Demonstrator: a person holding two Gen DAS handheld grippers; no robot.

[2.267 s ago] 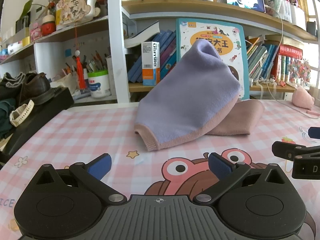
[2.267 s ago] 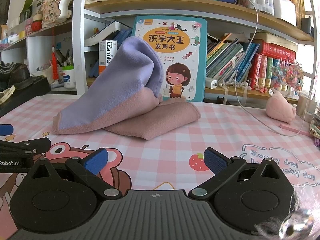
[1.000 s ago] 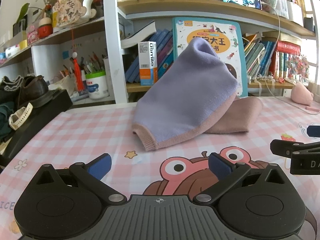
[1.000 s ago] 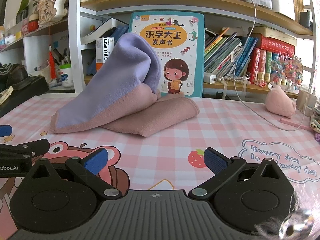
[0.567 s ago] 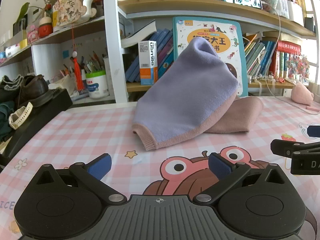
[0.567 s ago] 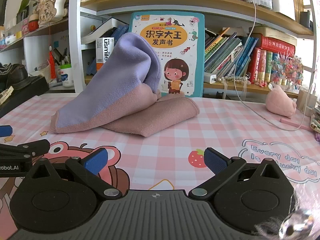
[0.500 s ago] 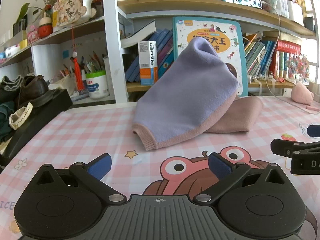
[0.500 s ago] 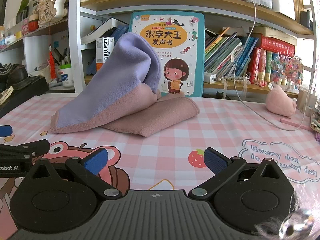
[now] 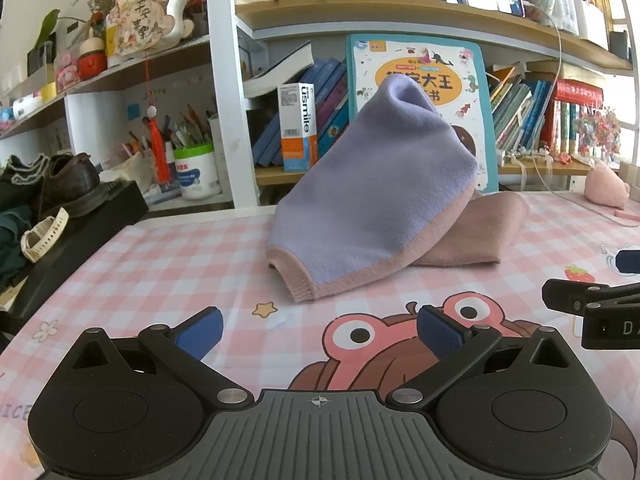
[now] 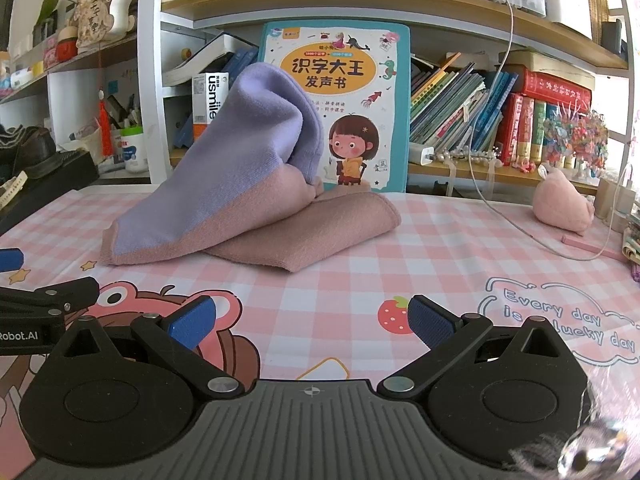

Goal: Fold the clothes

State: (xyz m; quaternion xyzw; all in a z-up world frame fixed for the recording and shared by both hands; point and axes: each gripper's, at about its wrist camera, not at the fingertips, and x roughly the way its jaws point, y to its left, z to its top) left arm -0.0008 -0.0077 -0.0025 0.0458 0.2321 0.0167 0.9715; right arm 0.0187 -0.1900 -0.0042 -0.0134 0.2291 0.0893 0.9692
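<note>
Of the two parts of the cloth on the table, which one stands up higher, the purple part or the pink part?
The purple part stands higher, rising in a peak before the big picture book. The pink part lies low and flat on the checked tablecloth, partly under it.

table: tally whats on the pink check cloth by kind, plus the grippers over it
Garment (lilac and pink, heaped): 1
Pink plush toy: 1
White cable: 1
Grippers, both open and empty: 2, the left gripper and the right gripper
Total: 5
</note>
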